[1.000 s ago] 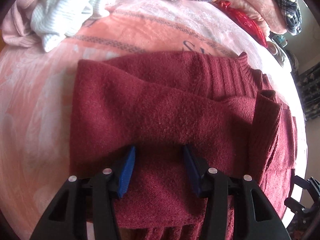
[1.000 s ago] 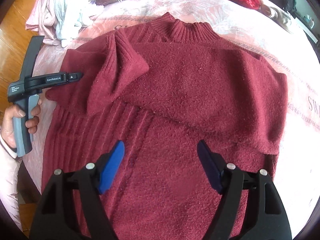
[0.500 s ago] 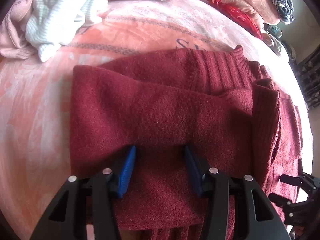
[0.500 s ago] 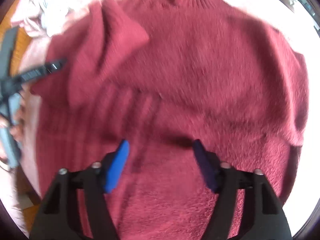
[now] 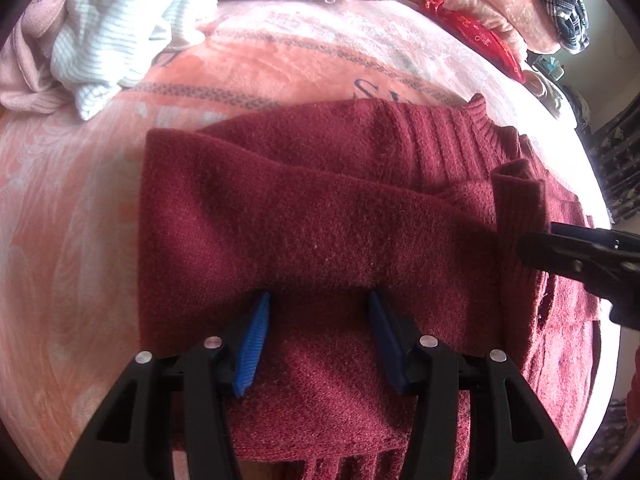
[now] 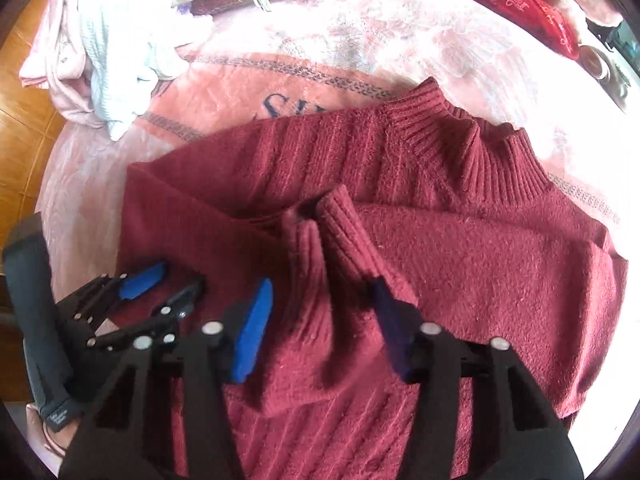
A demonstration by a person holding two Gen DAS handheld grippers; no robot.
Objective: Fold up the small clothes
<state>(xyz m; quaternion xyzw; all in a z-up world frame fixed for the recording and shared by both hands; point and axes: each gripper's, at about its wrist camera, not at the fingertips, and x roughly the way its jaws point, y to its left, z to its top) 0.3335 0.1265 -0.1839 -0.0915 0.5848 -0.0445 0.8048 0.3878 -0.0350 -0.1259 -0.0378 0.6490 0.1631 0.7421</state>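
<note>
between my right gripper (image 6: pixel 320 320) pads sits the ribbed cuff (image 6: pixel 340 240) of the folded-in sleeve; the jaws have just been closing around it, though i can't tell whether the pads bite the knit yet. the sleeve's long axis runs from that cuff away toward the sweater's right shoulder, so any lift has to follow that line. my left gripper (image 5: pixel 318 332) is half apart and clamped on nothing, its tips pressed down on the other sleeve laid across the chest, just left of the cuff. the dark red sweater (image 6: pixel 460 272) lies flat in the middle of the bed (image 5: pixel 80 240), collar toward the far edge, hem toward me. the right hand is clearly nearer the cuff, so i judge it should do the move while the left pins the fold. a heap of pale clothes (image 5: pixel 100 32) sits at the far left corner, well apart
</note>
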